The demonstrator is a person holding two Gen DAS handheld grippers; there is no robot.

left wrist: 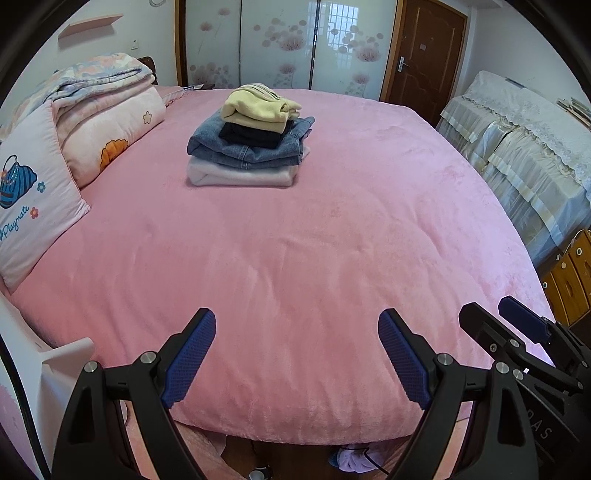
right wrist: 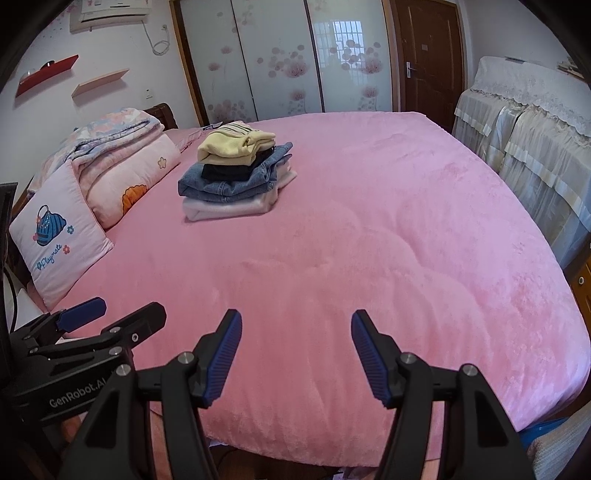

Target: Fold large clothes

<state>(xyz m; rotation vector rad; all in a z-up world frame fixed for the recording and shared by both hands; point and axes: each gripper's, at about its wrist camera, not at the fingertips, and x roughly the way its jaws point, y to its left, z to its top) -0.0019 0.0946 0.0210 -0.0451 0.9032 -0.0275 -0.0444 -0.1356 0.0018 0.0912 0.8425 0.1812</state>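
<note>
Stack of folded clothes [left wrist: 251,144] lies far across the pink plush bed [left wrist: 295,258], toward its head end; nearer left claw [left wrist: 297,332]. Left claw and right claw [right wrist: 296,332] both released, nothing held, at near edge.

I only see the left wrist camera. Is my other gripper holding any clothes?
Observer: No. The right gripper is open, with only the pink bedspread showing between its fingers.
Child: What's on the wall above the pillow?
Observer: A red shelf, left of the pale shelf you can see.
Child: Anything higher up?
Observer: An air conditioner, with a cord hanging below it.
</note>
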